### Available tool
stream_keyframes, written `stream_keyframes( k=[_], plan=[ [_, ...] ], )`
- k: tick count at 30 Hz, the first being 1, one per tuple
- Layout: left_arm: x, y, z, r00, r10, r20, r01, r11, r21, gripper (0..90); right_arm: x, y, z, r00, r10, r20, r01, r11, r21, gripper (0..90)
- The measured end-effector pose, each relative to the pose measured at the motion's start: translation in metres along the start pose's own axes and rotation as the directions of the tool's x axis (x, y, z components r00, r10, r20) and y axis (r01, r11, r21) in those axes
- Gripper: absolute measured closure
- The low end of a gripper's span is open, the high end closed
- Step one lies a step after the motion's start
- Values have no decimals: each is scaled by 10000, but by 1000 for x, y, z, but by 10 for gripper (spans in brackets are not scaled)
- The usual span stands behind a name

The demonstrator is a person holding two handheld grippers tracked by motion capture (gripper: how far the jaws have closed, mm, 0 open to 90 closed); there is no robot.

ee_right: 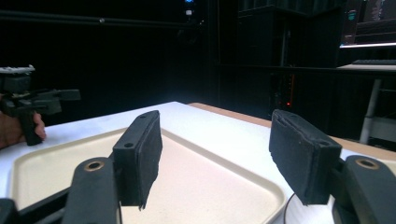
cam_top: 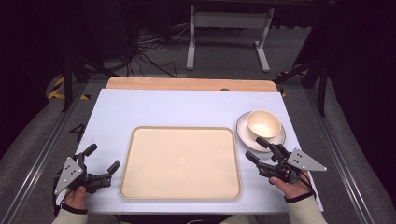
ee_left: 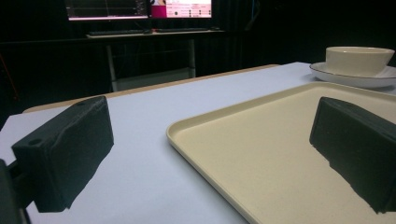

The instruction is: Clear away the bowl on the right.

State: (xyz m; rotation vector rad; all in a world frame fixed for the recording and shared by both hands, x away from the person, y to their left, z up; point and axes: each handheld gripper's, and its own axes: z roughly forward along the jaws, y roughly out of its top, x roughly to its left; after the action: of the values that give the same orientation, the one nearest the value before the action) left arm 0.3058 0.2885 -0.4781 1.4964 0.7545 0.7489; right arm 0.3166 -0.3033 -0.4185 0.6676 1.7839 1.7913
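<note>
Tray [cam_top: 181, 161], matte cream rounded rectangle (glossy bowl [cam_top: 264, 123] on saucer [cam_top: 244, 132] nearby)

One tray [cam_top: 181, 161], one bowl [cam_top: 264, 124], one saucer [cam_top: 245, 133], seemingly nothing more.

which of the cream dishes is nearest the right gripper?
The saucer under the bowl, at the table's right: the right gripper sits at its near rim. The tray lies further left, centre table.

We see our left gripper [cam_top: 101, 158] and right gripper [cam_top: 257, 149] built in black, each topped by a grey three-cornered plate with small holes. Thick black pads [ee_right: 306, 158] line the jaws. Pale sleeves with dark cuffs cover our wrists.
</note>
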Motion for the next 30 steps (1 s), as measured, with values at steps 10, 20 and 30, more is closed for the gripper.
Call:
stream_keyframes(
  k=[10, 20, 30],
  plan=[
    [0, 0, 0, 10000, -48, 6, 48, 10000, 26, 2, -4, 25, 6, 9989, -455, 147, 456, 9990, -41, 390],
    [0, 0, 0, 10000, -22, 8, 22, 10000, 41, 2, -8, 35, 8, 9988, -476, 89, 478, 9986, -227, 552],
    [0, 0, 0, 10000, -52, 15, 52, 10000, 27, 2, -29, 43, 6, 9855, -895, 1441, 933, 9954, -203, 542]
  ],
)
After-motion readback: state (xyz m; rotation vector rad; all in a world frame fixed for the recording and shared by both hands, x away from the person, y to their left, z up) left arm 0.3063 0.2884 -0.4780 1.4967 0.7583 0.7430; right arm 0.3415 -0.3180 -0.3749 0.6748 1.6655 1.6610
